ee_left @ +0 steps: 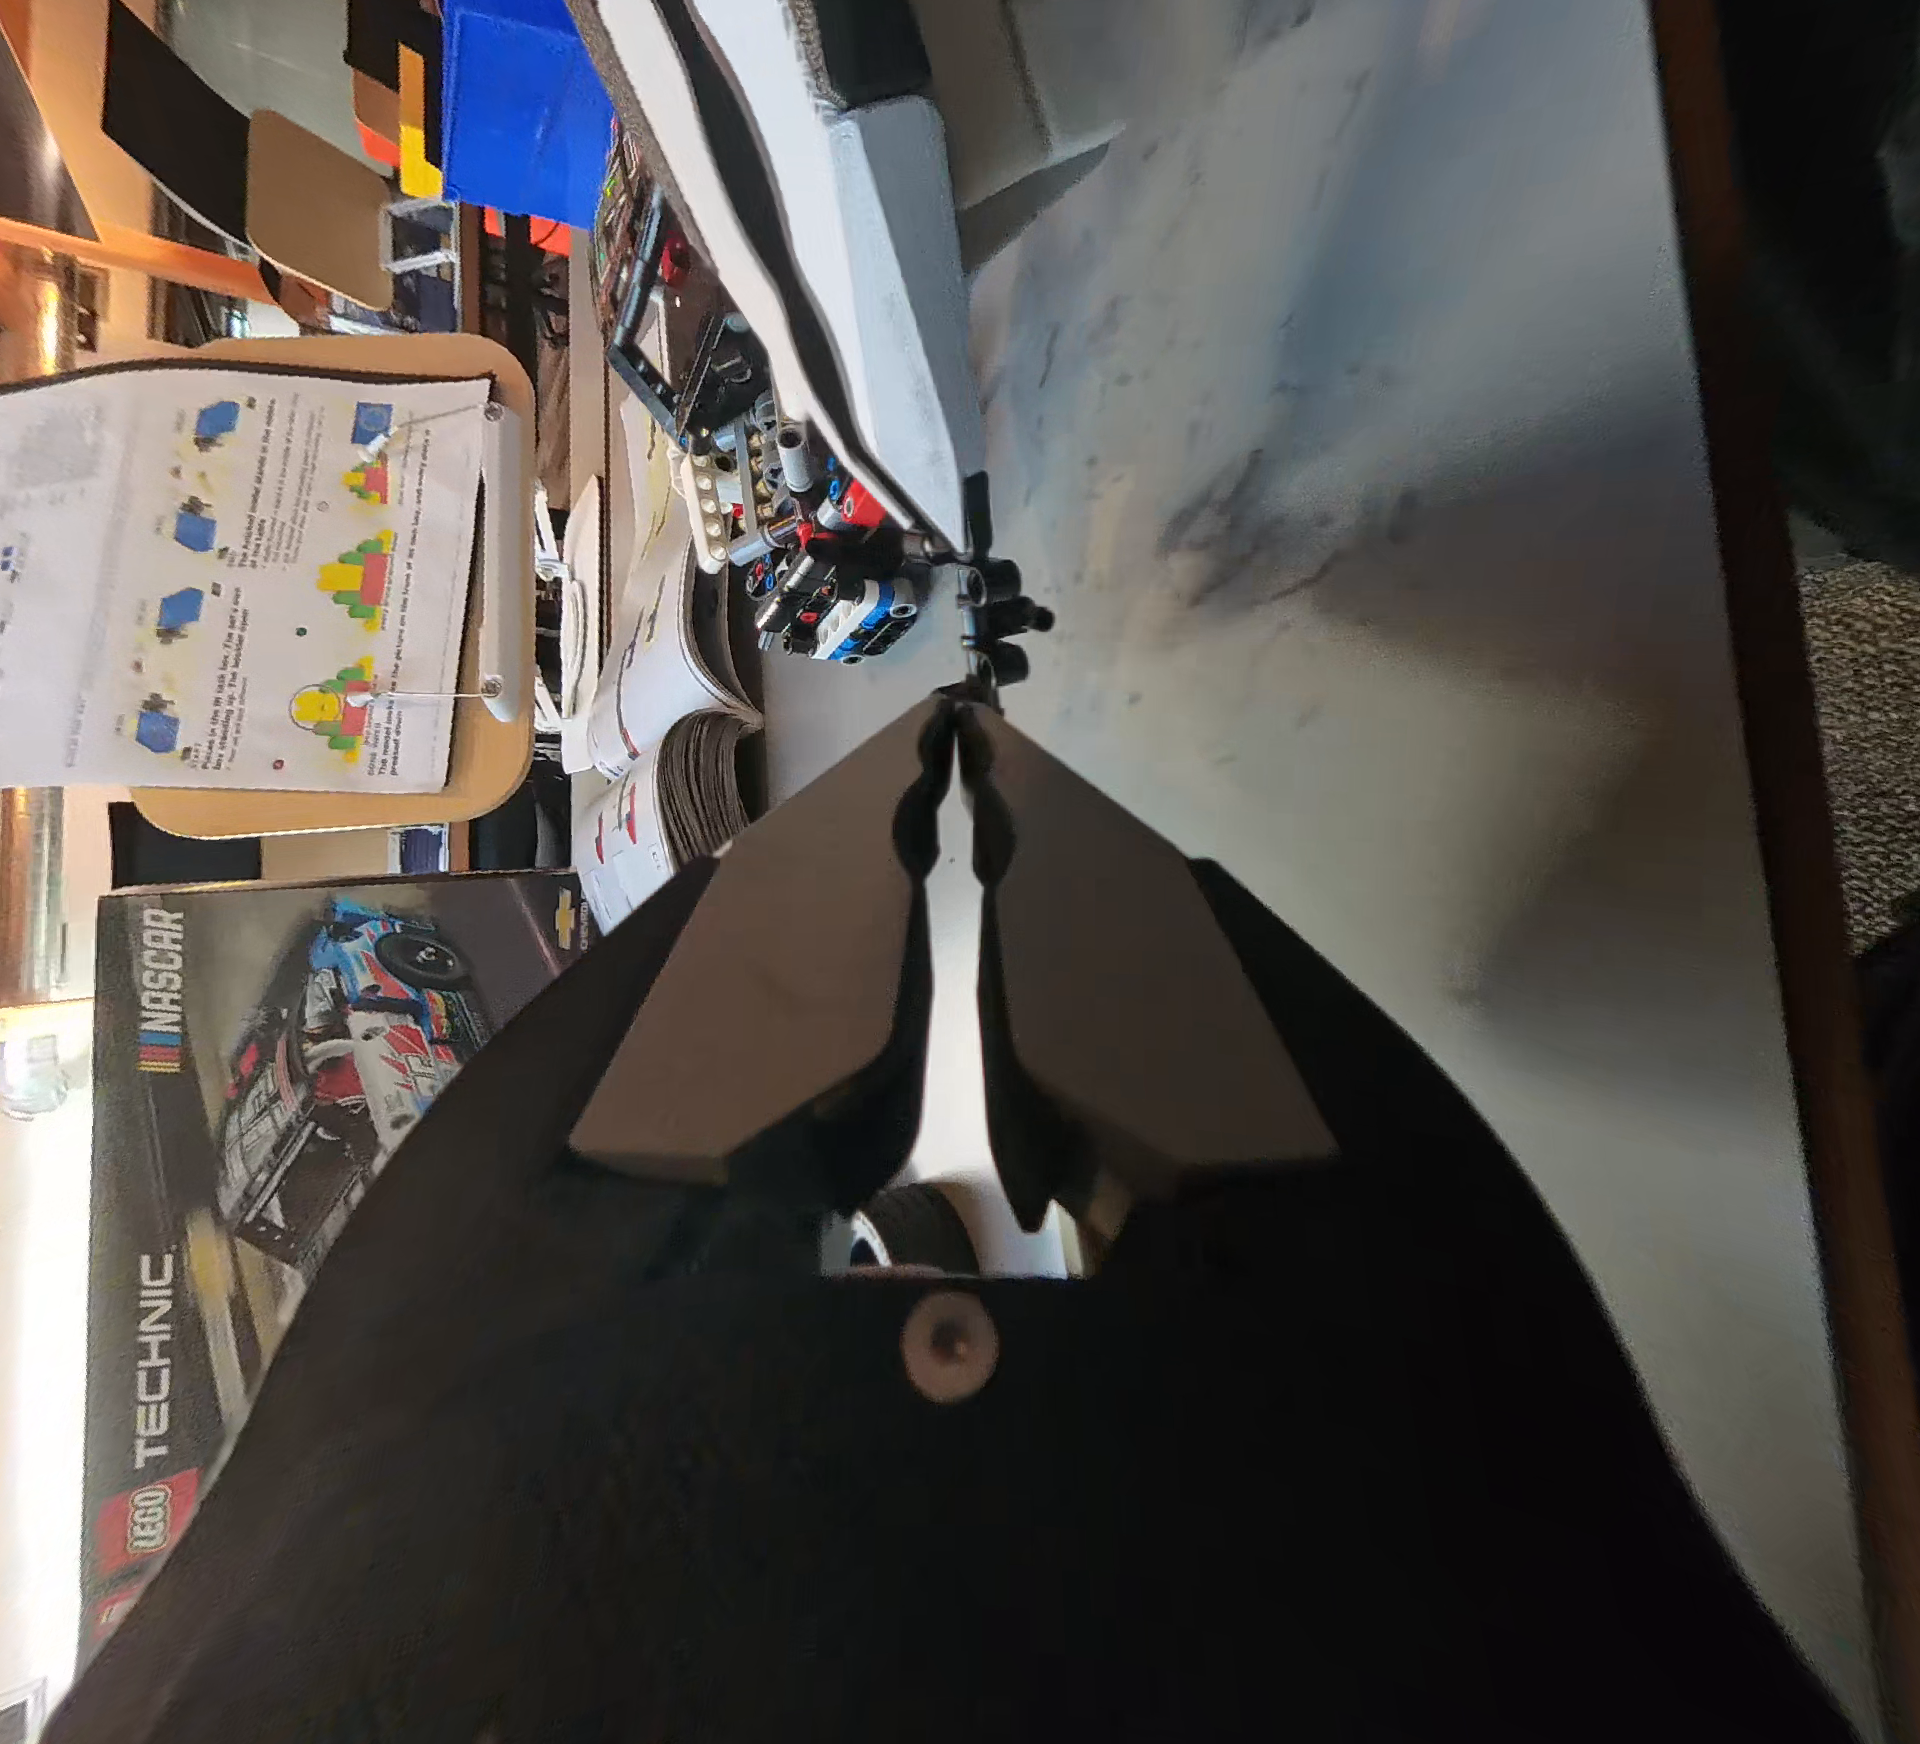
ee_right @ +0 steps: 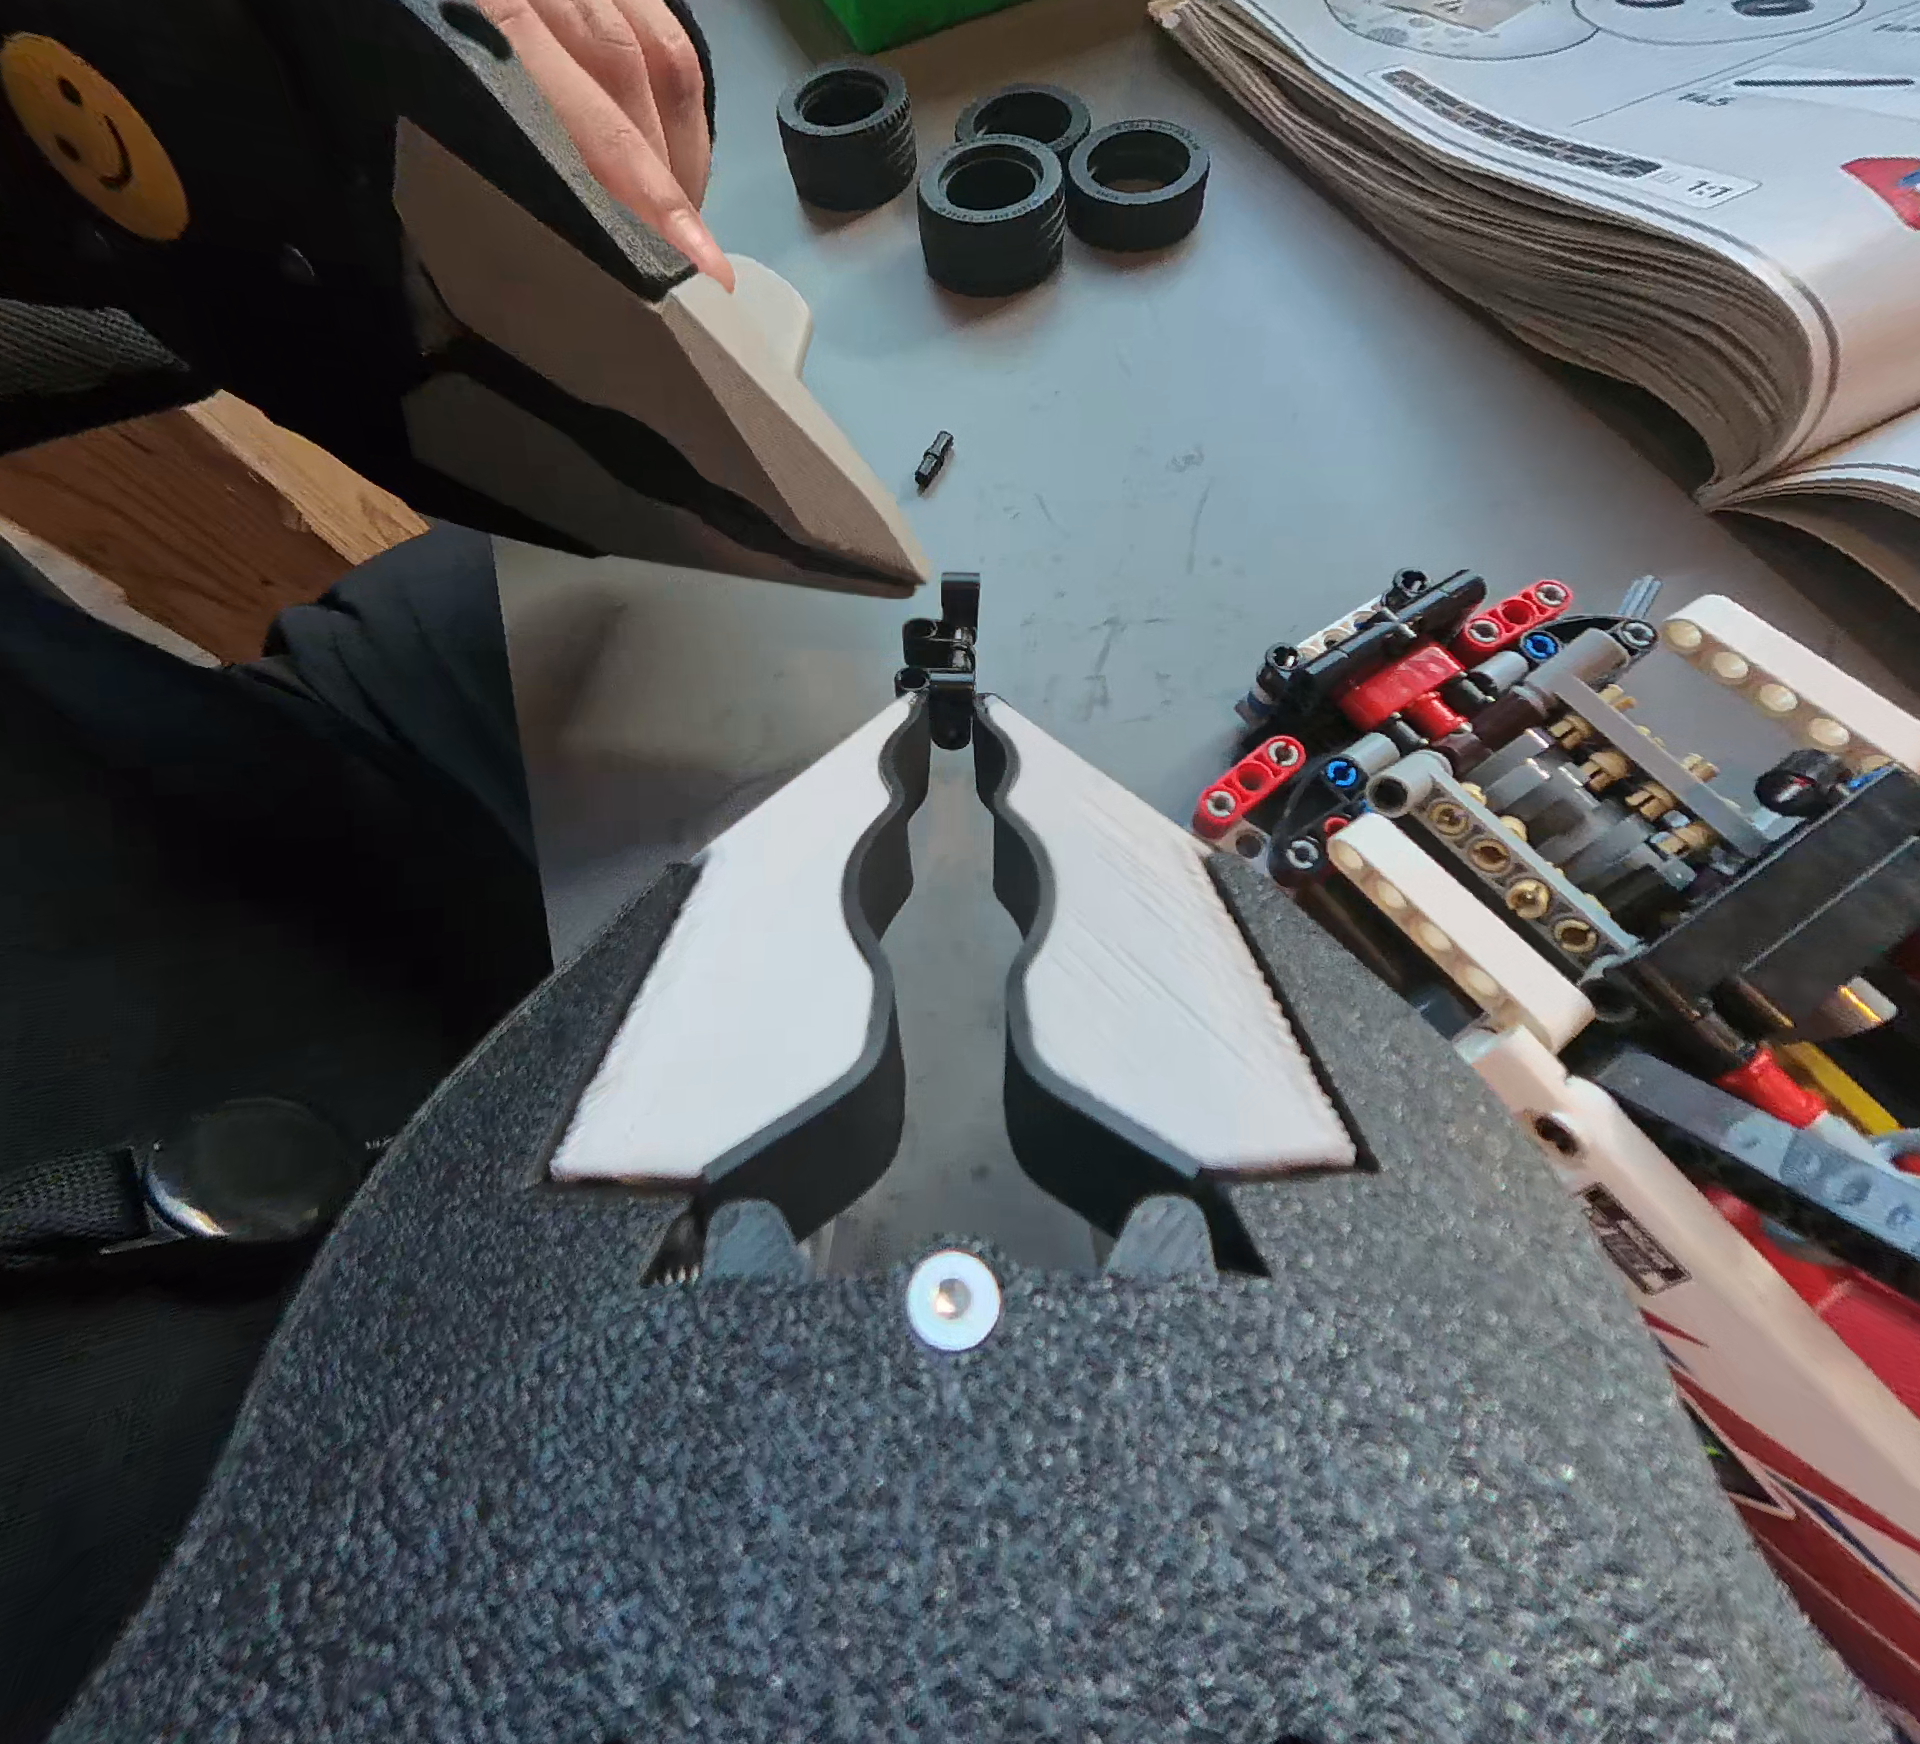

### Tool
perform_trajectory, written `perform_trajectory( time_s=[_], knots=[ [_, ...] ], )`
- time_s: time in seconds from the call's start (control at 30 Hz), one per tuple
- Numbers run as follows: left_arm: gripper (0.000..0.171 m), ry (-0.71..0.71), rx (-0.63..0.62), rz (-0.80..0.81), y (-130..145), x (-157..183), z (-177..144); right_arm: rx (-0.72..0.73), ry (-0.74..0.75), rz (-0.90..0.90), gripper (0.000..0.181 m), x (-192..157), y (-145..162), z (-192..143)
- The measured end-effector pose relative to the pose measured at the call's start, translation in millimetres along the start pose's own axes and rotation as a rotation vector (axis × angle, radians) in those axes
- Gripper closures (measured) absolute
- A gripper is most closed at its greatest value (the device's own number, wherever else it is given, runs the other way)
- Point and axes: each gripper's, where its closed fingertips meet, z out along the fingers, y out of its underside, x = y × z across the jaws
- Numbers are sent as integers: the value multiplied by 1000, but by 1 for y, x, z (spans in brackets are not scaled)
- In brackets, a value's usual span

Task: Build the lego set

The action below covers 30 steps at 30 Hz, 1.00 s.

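A workshop or lab — grey worktable (ee_right: 1143,468), blue plastic bins (ee_left: 509,73) at eleven o'clock, clipboard-mounted printed instruction sheet (ee_left: 239,582) at nine.

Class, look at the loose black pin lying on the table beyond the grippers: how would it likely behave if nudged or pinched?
The black pin looks round-bodied and lies on its side on the smooth grey table, so it would probably roll. It appears tiny, likely very light and easily flicked. Being rigid-looking plastic, it probably won't bend.

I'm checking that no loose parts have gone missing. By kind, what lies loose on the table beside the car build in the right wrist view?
Black tyres: 4
Loose black pin: 1
Open instruction booklet: 1
Total: 6
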Motion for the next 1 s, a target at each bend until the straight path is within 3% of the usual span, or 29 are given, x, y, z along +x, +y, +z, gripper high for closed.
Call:
perform_trajectory(
  time_s=[0.17,0.43,0.77,0.9,1.0],
  knots=[
    [166,45,-8,-22,2,10,-2,-9,7,-16,174,-1,2,-1],
    [147,363,51,-500,4,9,-2,-18,30,-109,174,1,3,-3],
    [137,752,137,-811,-13,13,8,59,176,-592,174,-3,-6,-11],
    [140,810,183,-852,-16,8,7,143,196,-759,174,-7,-12,-18],
    [140,875,241,-875,-24,5,2,174,181,-789,174,-7,-14,-21]
  ],
)
